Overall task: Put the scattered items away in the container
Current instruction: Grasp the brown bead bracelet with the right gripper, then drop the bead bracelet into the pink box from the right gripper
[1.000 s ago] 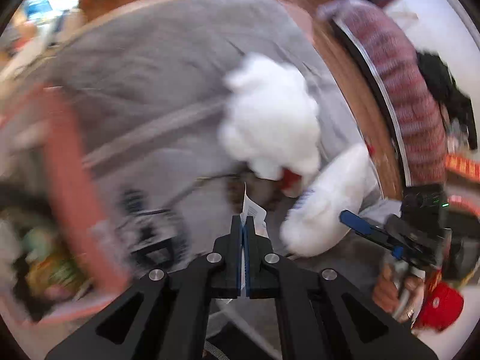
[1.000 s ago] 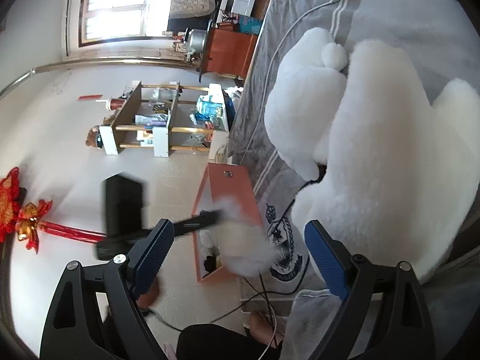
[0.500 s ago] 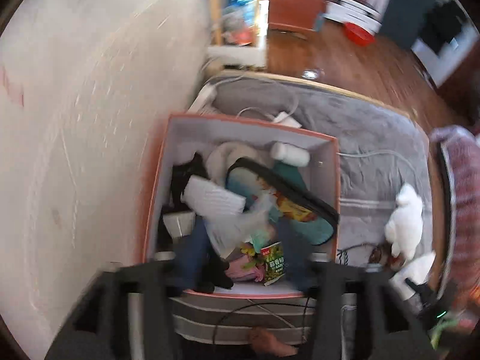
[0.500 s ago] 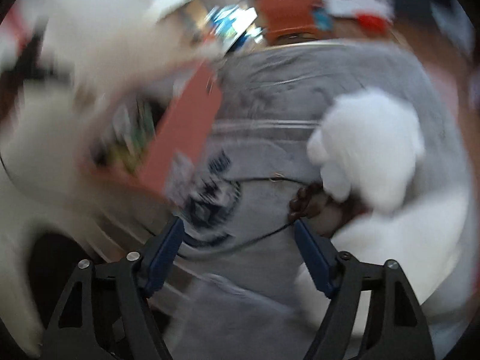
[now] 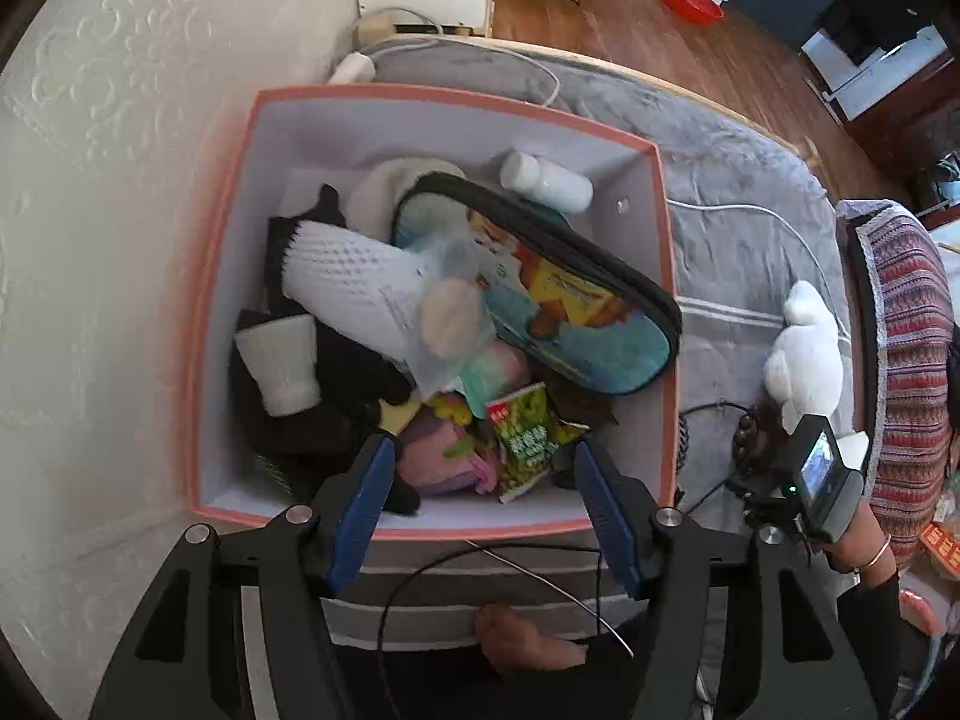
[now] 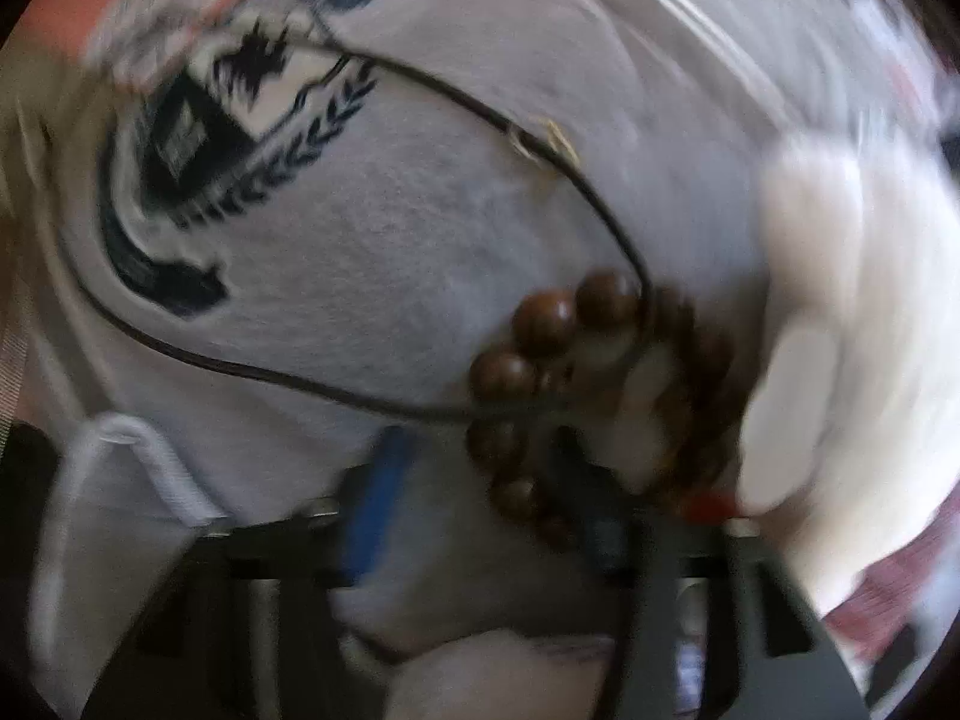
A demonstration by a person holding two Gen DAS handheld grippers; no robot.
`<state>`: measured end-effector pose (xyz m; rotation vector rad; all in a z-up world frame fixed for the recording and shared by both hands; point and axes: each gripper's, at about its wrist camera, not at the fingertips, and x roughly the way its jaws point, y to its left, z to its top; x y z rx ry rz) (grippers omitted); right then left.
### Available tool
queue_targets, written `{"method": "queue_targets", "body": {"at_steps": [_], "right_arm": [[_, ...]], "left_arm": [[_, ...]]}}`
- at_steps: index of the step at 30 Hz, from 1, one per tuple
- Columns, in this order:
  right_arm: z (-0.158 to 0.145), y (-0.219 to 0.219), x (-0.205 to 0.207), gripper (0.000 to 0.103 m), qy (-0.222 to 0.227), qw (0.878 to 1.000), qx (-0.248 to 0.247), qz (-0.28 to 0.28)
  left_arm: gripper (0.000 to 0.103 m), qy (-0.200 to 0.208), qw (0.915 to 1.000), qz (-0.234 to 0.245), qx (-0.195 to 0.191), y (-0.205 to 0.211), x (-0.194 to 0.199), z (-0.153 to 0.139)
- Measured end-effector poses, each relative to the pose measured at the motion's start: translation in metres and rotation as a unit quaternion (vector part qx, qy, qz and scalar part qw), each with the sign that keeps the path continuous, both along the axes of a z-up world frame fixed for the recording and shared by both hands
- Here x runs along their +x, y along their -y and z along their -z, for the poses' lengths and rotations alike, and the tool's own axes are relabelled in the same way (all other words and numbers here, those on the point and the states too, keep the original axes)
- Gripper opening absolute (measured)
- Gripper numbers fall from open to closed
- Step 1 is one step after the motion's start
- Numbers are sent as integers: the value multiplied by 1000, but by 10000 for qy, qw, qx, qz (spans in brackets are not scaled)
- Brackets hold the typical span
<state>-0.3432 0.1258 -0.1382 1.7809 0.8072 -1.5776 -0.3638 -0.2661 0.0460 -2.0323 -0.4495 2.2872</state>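
Wallpapered wall fills the far left of the left wrist view, and hard against it sits the container [image 5: 665, 276], an orange-rimmed box already piled with a white foam sleeve [image 5: 348, 276], a cartoon-printed pouch [image 5: 558, 294], a white bottle [image 5: 546, 180] and a green snack packet [image 5: 525, 435]. The left gripper [image 5: 480, 504] hangs over the box's near edge, pointing steeply down, its jaws opening with nothing between them. Further right on the grey blanket [image 5: 738, 192] lies a white plush toy [image 5: 804, 354], and just below it the right gripper [image 5: 753, 480] is planted on a brown bead bracelet [image 5: 747, 438]. In the right wrist view the bracelet [image 6: 540, 348], a loop threaded by a thin dark cord [image 6: 420, 84], sits directly ahead of the right gripper [image 6: 480, 504] and slightly toward its right finger, beside the plush toy [image 6: 840, 312]; the right hand is clearly the nearer one. Its jaws are closing with beads between them, though the blur leaves it unclear whether the pads [image 6: 378, 498] already press on them. A second ago the left gripper was clamped on a white paper tag over the blanket, and the right gripper stood wide beside the plush; now the left is over the box and the right is down on the bracelet.
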Motion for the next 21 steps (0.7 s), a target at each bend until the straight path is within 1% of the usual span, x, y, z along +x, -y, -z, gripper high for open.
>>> {"method": "queue_targets", "body": {"at_steps": [1,2,4,6,9,11,13,15,16,17,18,19,20,21], "right_arm": [[-4,-7,7,18,265,9996,-125,11],[-10,-11,16,18,415,9988,-242,-70],[-32,-17,39,18,486,9973,-513,-222],[-65,-20,57,18,507,9941,-937,-196],[-125,-14,71,18,430,9865,-1576,-104],[-172,11,77,18,326,9774,-2079,-190],[-227,52,85,18,75,9639,-2626,-427],[-273,89,93,18,-369,9492,-3064,-608],[-298,108,92,19,-645,9385,-3349,-529],[-316,121,92,20,-868,9277,-3609,-397],[-331,132,92,44,-1091,9185,-3787,-320],[-346,142,93,94,-1383,9107,-3885,-254],[-359,147,94,101,-1758,9001,-3983,-145],[-368,148,96,99,-2029,8896,-4091,-49]], "left_arm": [[62,-14,10000,-7,81,-1,2,-1],[62,-48,9999,-8,163,-2,4,-3],[62,-163,9995,-2,265,-2,6,-9],[62,-285,9991,10,298,-2,10,-17],[62,-502,9983,-39,303,4,18,-32],[62,-631,9974,-136,307,13,27,-44],[62,-708,9966,-255,340,24,36,-53],[62,-791,9956,-347,370,37,47,-65],[62,-841,9951,-345,399,42,51,-69],[64,-897,9945,-338,421,46,56,-74],[66,-949,9940,-337,425,50,60,-77],[69,-1019,9934,-357,400,54,65,-82],[71,-1070,9928,-399,365,57,68,-85],[71,-1131,9919,-469,343,61,70,-88]]}}
